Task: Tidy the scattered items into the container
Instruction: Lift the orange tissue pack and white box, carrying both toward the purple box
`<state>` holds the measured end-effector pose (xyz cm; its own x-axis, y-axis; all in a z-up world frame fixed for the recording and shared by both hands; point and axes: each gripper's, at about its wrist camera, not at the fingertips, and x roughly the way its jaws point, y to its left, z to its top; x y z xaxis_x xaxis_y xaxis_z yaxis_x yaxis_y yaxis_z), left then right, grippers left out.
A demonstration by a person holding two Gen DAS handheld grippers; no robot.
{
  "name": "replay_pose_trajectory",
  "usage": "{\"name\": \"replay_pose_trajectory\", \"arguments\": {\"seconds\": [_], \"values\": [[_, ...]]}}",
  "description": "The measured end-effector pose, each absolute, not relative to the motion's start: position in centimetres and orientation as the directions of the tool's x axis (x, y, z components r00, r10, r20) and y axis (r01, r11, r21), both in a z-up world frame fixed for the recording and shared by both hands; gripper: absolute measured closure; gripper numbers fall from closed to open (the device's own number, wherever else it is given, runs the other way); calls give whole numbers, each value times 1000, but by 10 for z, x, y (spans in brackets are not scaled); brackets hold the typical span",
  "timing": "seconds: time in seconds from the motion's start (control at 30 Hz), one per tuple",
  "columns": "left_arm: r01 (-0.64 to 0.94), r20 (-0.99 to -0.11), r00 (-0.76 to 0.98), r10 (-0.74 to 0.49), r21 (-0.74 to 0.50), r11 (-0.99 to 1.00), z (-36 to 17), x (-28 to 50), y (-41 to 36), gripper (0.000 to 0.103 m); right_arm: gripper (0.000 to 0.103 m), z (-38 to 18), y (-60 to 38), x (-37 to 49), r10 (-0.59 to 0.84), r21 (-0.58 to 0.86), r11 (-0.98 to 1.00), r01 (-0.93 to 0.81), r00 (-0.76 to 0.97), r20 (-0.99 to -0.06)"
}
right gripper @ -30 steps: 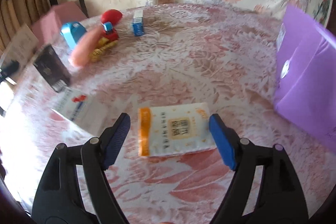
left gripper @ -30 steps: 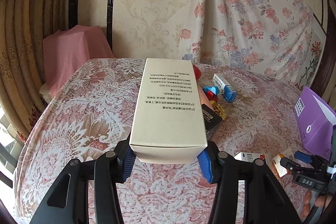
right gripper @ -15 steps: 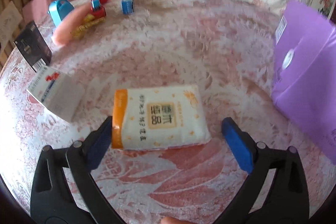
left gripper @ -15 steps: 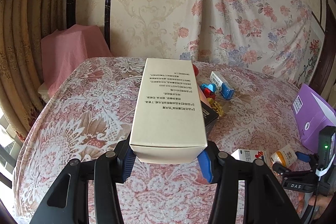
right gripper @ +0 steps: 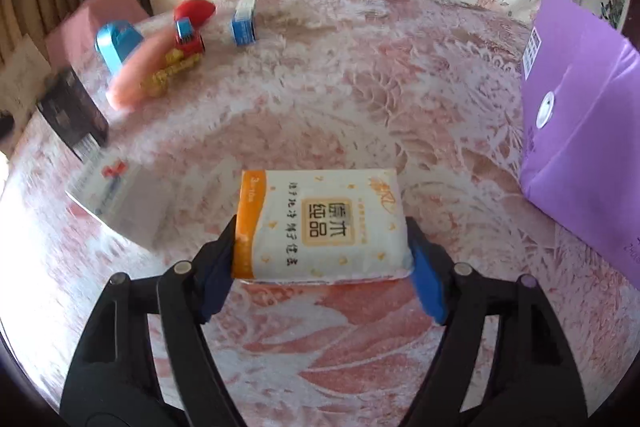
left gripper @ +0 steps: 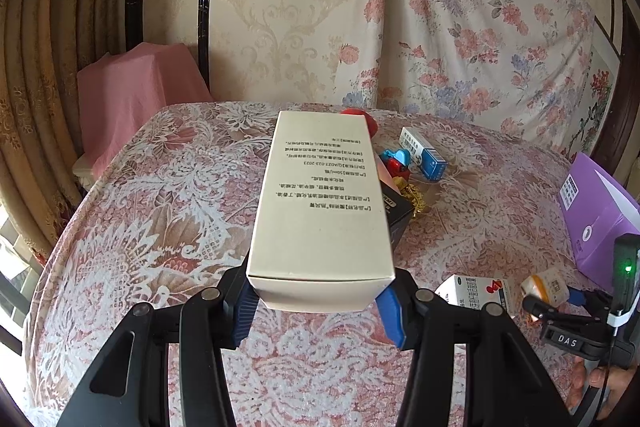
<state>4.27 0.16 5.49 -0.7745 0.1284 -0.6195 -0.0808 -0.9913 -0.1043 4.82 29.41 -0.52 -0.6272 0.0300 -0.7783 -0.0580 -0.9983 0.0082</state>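
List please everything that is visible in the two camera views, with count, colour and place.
Cream box: 1, cream with black print, held between the left fingers.
Tissue pack: 1, white and orange, between the right fingers.
Purple container: 1, purple, right side of the table.
Black box: 1, black, left side in the right wrist view.
White medicine box: 1, white with red mark, below the black box.
Small blue-and-white box: 1, far side.
Toy pile: red, blue, pink and gold pieces, far left; count unclear.
Tablecloth: 1, pink with white lace.
Pink cloth: 1, behind the table.
Left gripper: black, blue pads.
Right gripper: black, blue pads.
Hand: 1, lower right corner of the left wrist view.
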Motion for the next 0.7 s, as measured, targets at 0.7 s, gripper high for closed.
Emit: {"name": "replay_pose_trajectory", "arguments": {"seconds": [0.7], "values": [[-54,-645,-759,92,-79,-995,64,42,11,52,26,53,261,41,6,33,-999,-37,-737,-676]]}}
